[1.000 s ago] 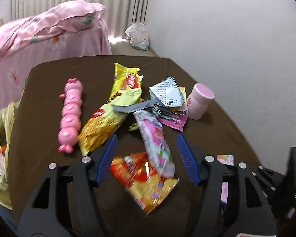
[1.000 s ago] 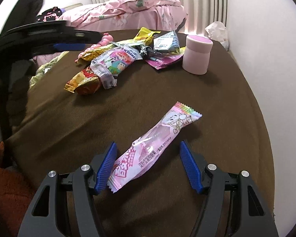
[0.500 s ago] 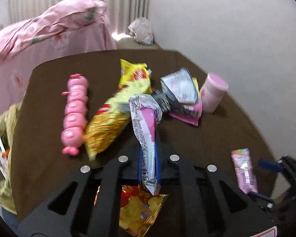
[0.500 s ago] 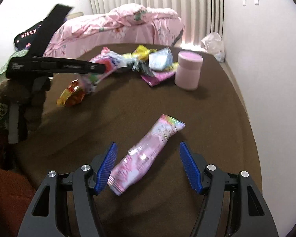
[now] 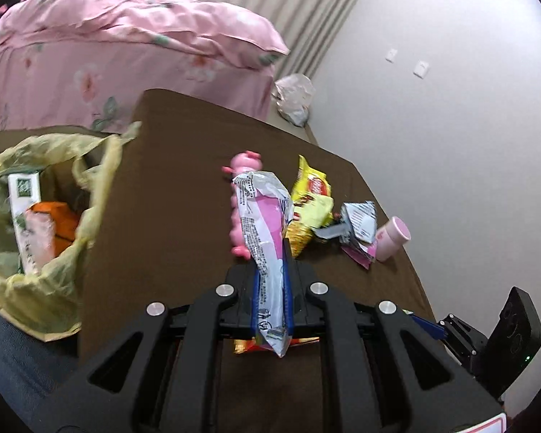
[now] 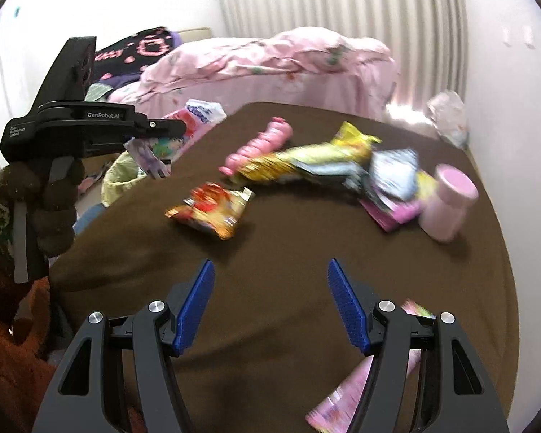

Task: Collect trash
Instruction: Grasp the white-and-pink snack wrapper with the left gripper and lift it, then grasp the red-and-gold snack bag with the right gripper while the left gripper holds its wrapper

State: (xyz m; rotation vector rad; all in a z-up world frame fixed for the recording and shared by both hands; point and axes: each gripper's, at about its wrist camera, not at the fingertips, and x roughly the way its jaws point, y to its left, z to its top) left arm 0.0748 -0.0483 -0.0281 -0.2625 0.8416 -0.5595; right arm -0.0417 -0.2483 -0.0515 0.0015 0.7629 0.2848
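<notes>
1. Left gripper (image 5: pixel 270 288) clamped on the pink-and-white wrapper (image 5: pixel 267 238), lifted off the surface (image 5: pixel 184 187).
2. Right gripper (image 6: pixel 270 306) apart, empty; pink candy wrapper (image 6: pixel 346 393) lying under its right finger.
3. Carrying step, by the look of it; next, over to the yellow-green trash bag (image 5: pixel 43 216) at the left and release.
4. Beyond: snack packets (image 5: pixel 310 209), pink toy (image 6: pixel 259 144), pink cup (image 5: pixel 393 238); bed (image 5: pixel 119 61), curtain.
</notes>
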